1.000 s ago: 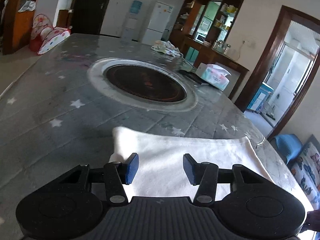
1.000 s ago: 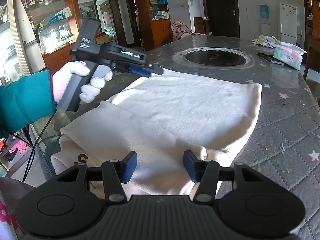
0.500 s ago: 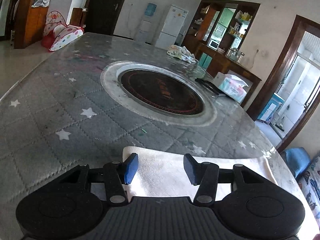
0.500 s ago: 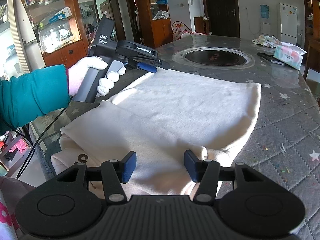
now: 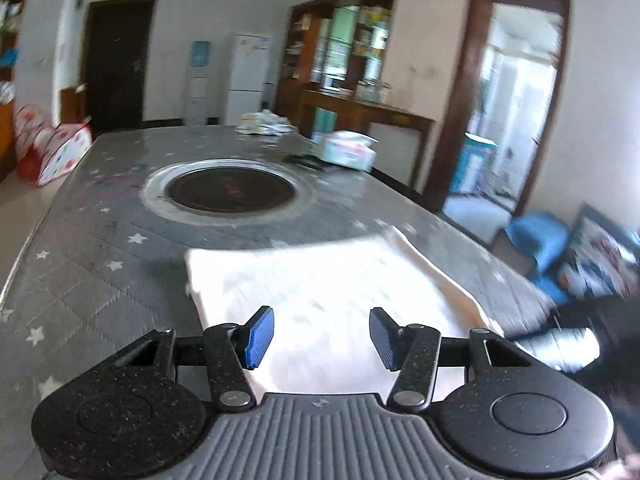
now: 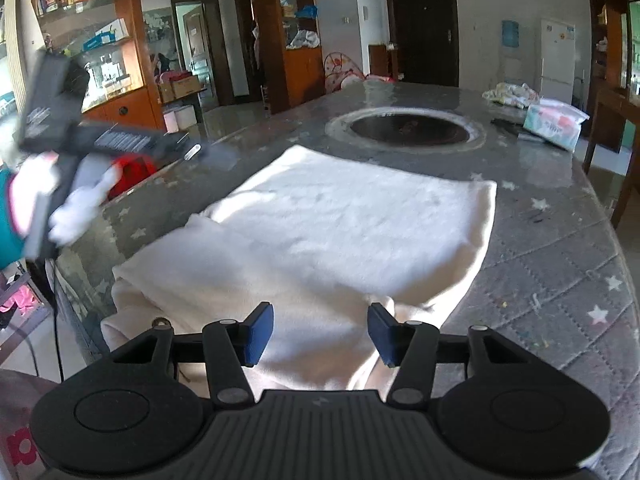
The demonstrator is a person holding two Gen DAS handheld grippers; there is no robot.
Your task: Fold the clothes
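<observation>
Both claws open, empty, over cream garment; star-patterned grey table.

I see one cream-white garment lying on the grey star-patterned surface, its far part folded into a flat, smooth rectangle. The near end is bunched in soft rolls and hangs partly over the surface's near edge.

Daylit room; left view motion-blurred, sunlit cloth overexposed; glare on counter; fisheye-bent, vignetted edges.
</observation>
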